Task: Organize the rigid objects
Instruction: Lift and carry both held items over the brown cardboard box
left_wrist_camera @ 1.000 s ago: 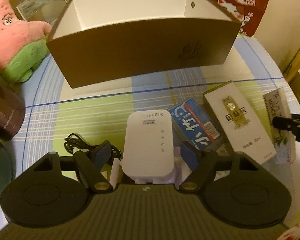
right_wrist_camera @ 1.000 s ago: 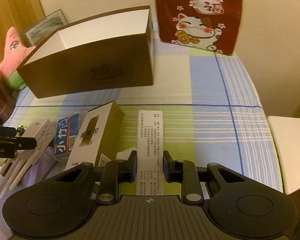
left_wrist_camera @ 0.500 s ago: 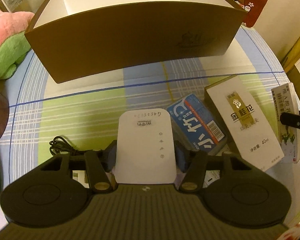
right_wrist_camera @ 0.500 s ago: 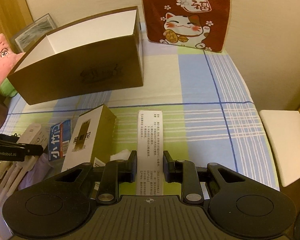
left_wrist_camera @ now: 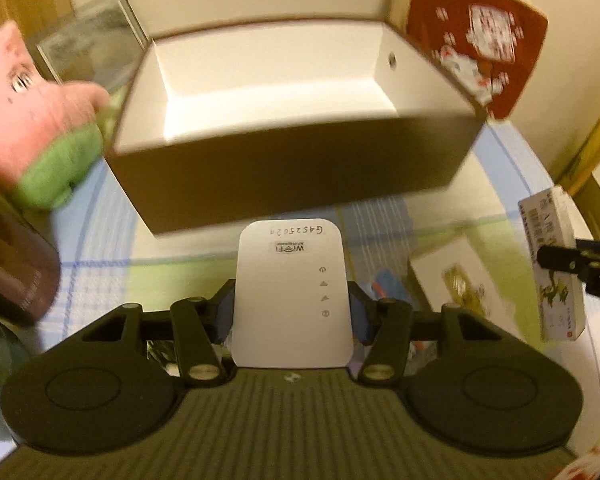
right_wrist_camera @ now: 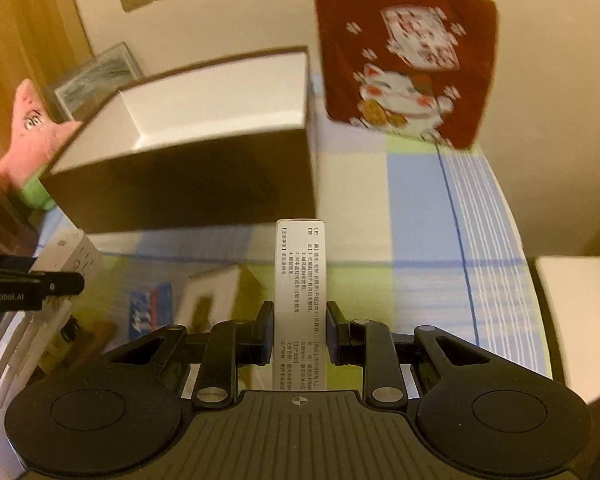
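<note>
My left gripper (left_wrist_camera: 290,312) is shut on a white WiFi repeater (left_wrist_camera: 290,296) and holds it in the air in front of the brown open box (left_wrist_camera: 292,168). My right gripper (right_wrist_camera: 299,332) is shut on a long white medicine carton (right_wrist_camera: 299,280), also lifted above the table; the carton shows at the right of the left wrist view (left_wrist_camera: 552,264). The brown box, white inside, stands ahead and left in the right wrist view (right_wrist_camera: 188,184). The repeater shows at the left edge there (right_wrist_camera: 76,256).
A white and gold carton (right_wrist_camera: 212,300) and a blue packet (right_wrist_camera: 150,312) lie on the checked tablecloth (right_wrist_camera: 420,208). A pink and green plush (left_wrist_camera: 40,132) sits left of the box. A red cat cushion (right_wrist_camera: 404,64) leans on the wall. A picture frame (left_wrist_camera: 88,44) stands behind.
Both grippers have lifted their objects off the table and moved toward the brown box. The view into the box has opened up.
</note>
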